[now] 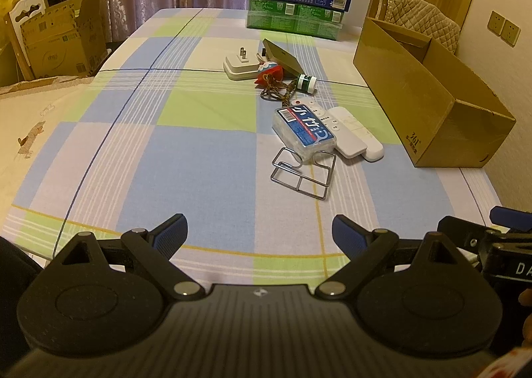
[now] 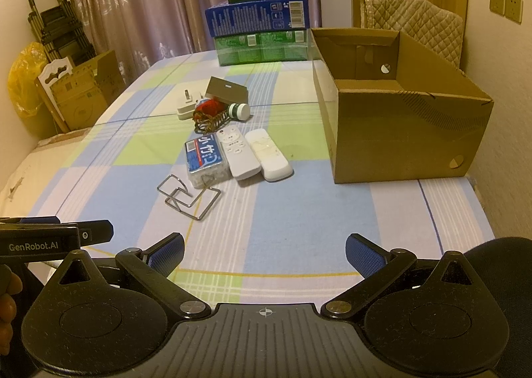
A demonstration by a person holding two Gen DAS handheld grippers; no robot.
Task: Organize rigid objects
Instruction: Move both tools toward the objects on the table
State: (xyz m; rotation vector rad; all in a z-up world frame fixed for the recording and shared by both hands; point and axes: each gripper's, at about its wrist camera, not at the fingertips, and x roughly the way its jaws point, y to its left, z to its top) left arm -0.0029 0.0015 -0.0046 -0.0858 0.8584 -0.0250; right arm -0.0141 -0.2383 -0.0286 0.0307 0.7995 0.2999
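Hovering low over the near edge of the desk (image 2: 299, 245), both sets of tongs stand wide apart with nothing between the blue pads: the left tongs (image 1: 259, 235) and the right tongs (image 2: 264, 253) are well short of the clutter. The loose things lie mid-desk in a tight bunch: a wire rack (image 2: 186, 196) nearest, a clear plastic case (image 2: 206, 160) resting on its far edge, two white remotes (image 2: 254, 155) side by side touching the case, then a small bottle (image 2: 240, 111), a red tassel charm (image 2: 209, 108), a white plug adapter (image 2: 186, 107) and a flat tan card box (image 2: 226, 92). The open cardboard box (image 2: 399, 132), seemingly empty, sits to their right, likely the destination. Risks, as I judge them: the crowding means closing on one remote could nudge its twin or the case; the thin wire rack may slip or snag the case; the charm's cord could drag the bottle along
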